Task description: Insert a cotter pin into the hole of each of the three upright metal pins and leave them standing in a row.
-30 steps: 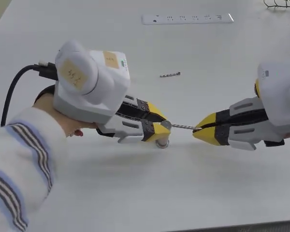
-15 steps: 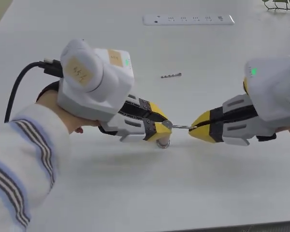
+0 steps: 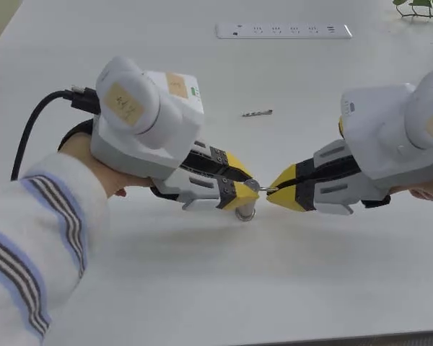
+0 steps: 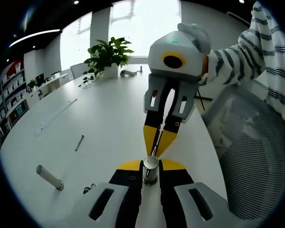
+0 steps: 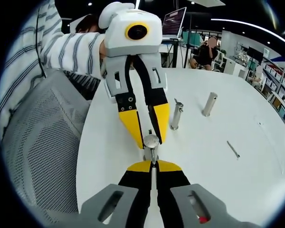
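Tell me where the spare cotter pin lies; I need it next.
Head view: the spare cotter pin lies on the table between the power strip and the metal pin.

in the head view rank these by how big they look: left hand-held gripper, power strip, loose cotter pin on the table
1. left hand-held gripper, helped by being nearest the camera
2. power strip
3. loose cotter pin

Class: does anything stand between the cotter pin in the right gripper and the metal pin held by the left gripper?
Nothing visible does. The cotter pin runs straight from the right gripper to the head of the metal pin, clamped by the left gripper.
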